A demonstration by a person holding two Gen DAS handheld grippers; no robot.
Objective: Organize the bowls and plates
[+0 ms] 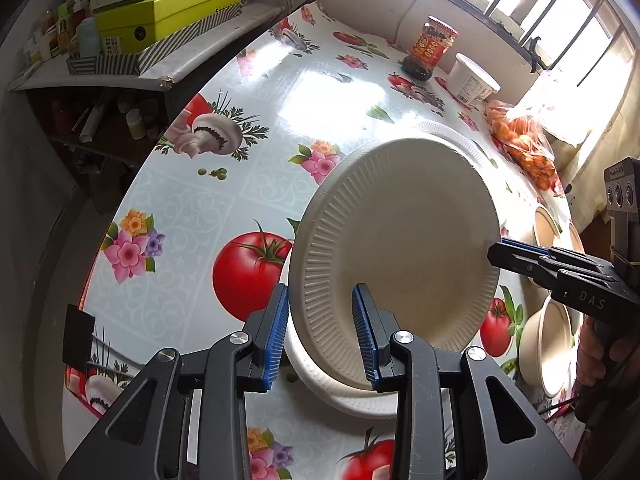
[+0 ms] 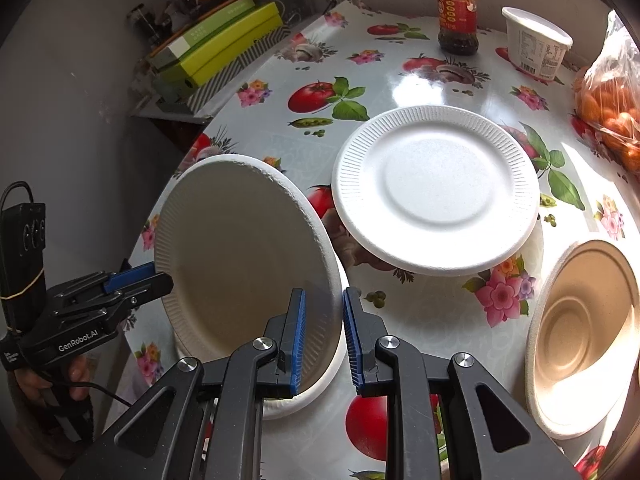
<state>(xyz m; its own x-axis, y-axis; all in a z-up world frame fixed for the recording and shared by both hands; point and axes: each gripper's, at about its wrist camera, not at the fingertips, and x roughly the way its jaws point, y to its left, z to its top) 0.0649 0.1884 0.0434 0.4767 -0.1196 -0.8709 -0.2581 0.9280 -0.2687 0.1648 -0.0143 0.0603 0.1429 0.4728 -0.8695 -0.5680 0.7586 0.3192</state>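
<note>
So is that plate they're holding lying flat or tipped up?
Tipped up. The plate stands steeply on edge, gripped at its rim by both tools, while another plate lies flat on the table.

Sauce jar (image 2: 457,12), white tub (image 2: 534,42), bagged oranges (image 2: 612,116).

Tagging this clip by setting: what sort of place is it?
Probably a home kitchen or dining corner: a tablecloth printed with vegetables, a sauce jar, a bag of oranges, and a cluttered shelf.
</note>
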